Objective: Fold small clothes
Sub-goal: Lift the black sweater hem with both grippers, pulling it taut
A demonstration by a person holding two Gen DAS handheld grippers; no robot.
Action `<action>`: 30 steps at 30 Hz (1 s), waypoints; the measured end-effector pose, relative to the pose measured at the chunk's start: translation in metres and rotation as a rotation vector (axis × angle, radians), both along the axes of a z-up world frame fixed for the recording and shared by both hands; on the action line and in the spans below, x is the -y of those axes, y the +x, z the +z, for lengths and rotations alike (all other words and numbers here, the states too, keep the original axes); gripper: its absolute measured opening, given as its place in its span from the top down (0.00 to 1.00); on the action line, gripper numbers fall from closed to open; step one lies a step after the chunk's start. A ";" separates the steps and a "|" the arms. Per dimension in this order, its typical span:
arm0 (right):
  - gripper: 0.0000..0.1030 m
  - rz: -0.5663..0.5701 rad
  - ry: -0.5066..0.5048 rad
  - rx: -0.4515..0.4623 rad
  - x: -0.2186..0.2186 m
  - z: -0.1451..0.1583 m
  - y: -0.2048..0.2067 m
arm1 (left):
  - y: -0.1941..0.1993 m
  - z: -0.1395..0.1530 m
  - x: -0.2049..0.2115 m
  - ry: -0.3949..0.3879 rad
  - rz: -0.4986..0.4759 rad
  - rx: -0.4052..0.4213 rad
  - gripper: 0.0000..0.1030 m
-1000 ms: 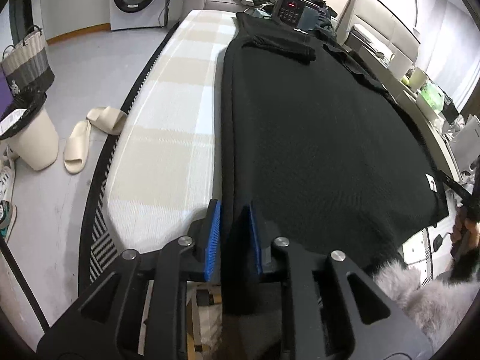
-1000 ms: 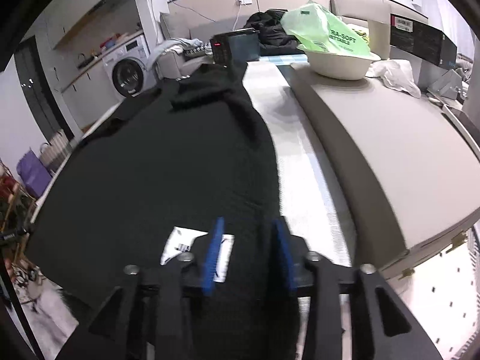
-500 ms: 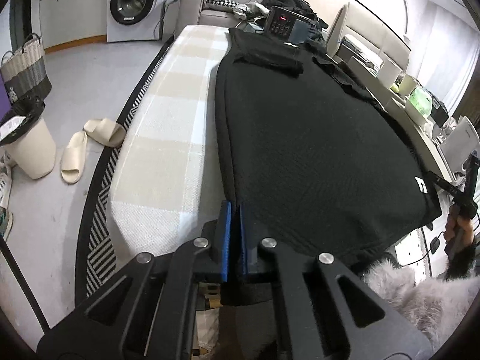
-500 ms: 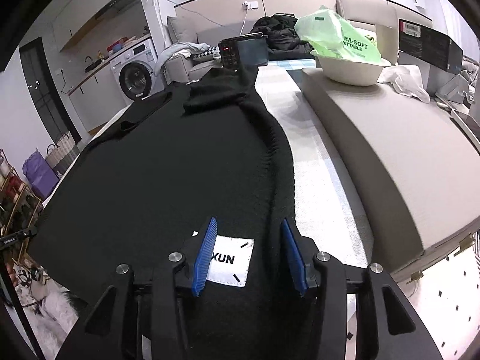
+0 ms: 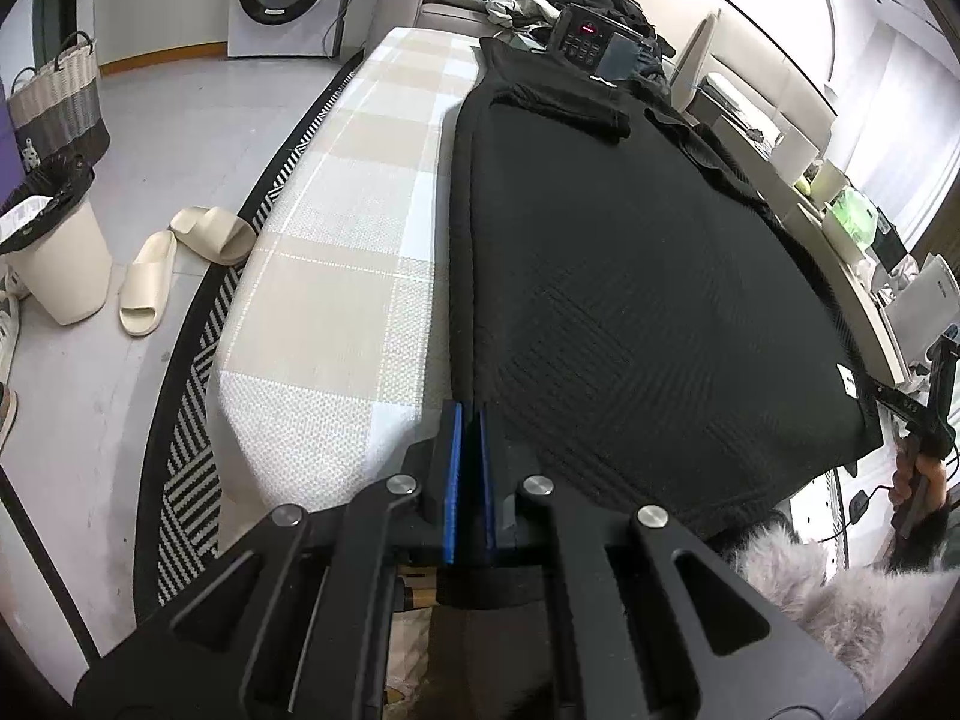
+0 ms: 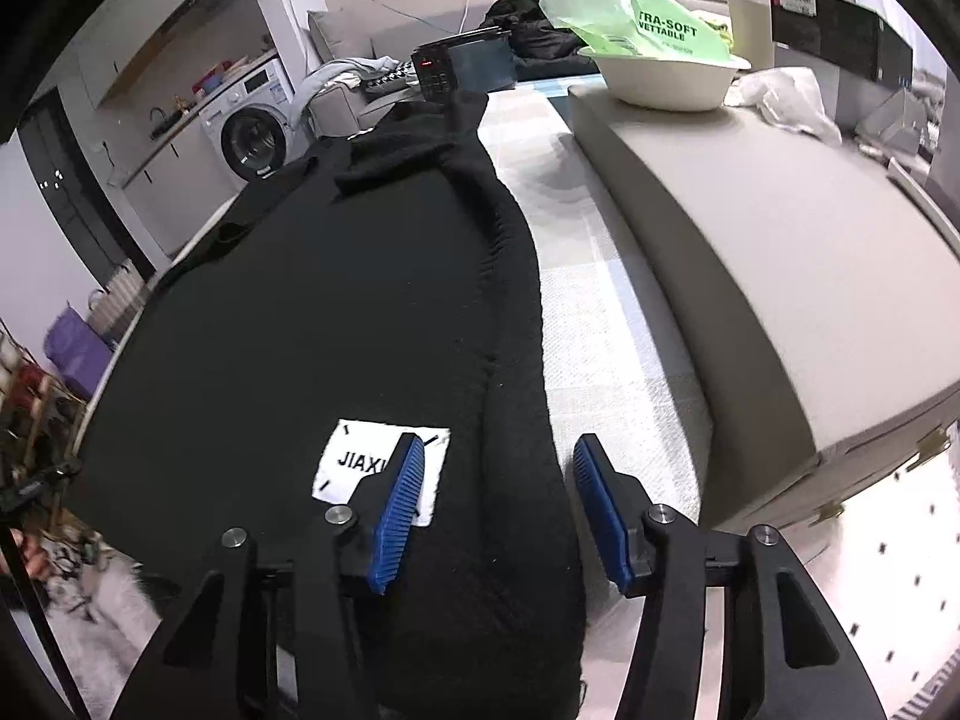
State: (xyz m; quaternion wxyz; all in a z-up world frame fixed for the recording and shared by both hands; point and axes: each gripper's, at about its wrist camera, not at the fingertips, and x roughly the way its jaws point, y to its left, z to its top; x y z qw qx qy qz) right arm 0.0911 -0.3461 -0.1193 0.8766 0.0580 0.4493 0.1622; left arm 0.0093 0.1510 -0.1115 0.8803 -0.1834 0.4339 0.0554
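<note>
Black garment (image 5: 630, 276) lies flat for folding, left tool (image 5: 467, 468) clenched on its corner, right tool (image 6: 495, 504) closing astride the opposite edge.

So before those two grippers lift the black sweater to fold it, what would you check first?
1. Left gripper shut on the black sweater hem corner: ok.
2. Right gripper gripping: not ok; jaws closing, fabric between them, pads not yet pressing.
3. White label clear of the pads: not ok, one blue pad overlaps it.
4. Sweater lying flat on the checked cover: ok.
5. Folded sleeves tucked: cannot tell.
</note>
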 end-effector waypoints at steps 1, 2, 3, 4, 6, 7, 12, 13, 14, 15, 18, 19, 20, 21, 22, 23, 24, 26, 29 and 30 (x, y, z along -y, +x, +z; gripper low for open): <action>0.78 -0.005 -0.001 -0.010 -0.001 0.000 0.001 | 0.000 0.000 0.000 -0.004 0.000 0.003 0.97; 0.90 -0.003 0.010 -0.024 0.001 0.000 0.002 | 0.000 0.001 -0.001 -0.011 0.001 0.008 0.97; 0.90 -0.001 0.022 -0.030 0.001 0.000 0.002 | -0.001 0.002 -0.002 -0.019 0.005 0.015 0.97; 0.90 -0.006 0.034 -0.022 0.003 0.002 0.002 | -0.001 0.003 -0.003 -0.030 0.007 0.024 0.97; 0.91 -0.014 0.090 0.003 0.007 0.007 -0.002 | -0.003 0.006 -0.004 -0.039 0.017 0.044 0.97; 0.92 -0.015 0.148 0.039 0.011 0.013 -0.004 | -0.003 0.008 -0.004 -0.041 0.015 0.051 0.97; 0.91 -0.012 0.342 0.026 0.026 0.017 -0.004 | -0.003 0.007 -0.002 -0.055 0.013 0.062 0.97; 0.90 -0.002 0.351 -0.012 0.027 0.013 -0.002 | -0.003 0.005 -0.002 -0.057 0.013 0.056 0.97; 0.89 0.001 0.346 -0.034 0.028 0.010 -0.002 | -0.002 0.004 -0.002 -0.058 0.014 0.049 0.97; 0.88 0.000 0.323 -0.049 0.029 0.007 -0.004 | -0.002 0.003 -0.003 -0.063 0.014 0.041 0.97; 0.83 0.039 0.285 -0.094 0.029 0.002 -0.012 | 0.000 0.002 -0.003 -0.067 0.009 0.020 0.97; 0.80 0.051 0.273 -0.101 0.028 0.002 -0.015 | 0.001 0.002 -0.003 -0.068 0.010 0.016 0.97; 0.76 0.063 0.261 -0.107 0.029 0.001 -0.019 | 0.001 0.001 -0.003 -0.071 0.011 0.013 0.97; 0.73 0.074 0.257 -0.116 0.029 0.000 -0.021 | 0.001 0.001 -0.002 -0.070 0.010 0.010 0.97; 0.67 0.084 0.255 -0.125 0.030 -0.002 -0.021 | 0.002 0.001 -0.001 -0.066 0.009 0.007 0.97; 0.65 0.090 0.253 -0.124 0.031 -0.002 -0.024 | 0.002 0.000 0.000 -0.060 0.008 0.003 0.97; 0.65 0.094 0.250 -0.123 0.031 -0.003 -0.024 | 0.002 -0.001 0.001 -0.055 0.008 -0.001 0.97; 0.65 0.093 0.239 -0.124 0.034 -0.005 -0.025 | 0.003 0.000 0.001 -0.051 0.008 -0.004 0.97; 0.60 0.090 0.200 -0.138 0.036 -0.005 -0.024 | 0.003 0.002 0.003 -0.037 0.007 -0.003 0.97; 0.57 0.090 0.179 -0.142 0.038 -0.006 -0.025 | 0.004 0.003 0.003 -0.035 0.006 -0.002 0.97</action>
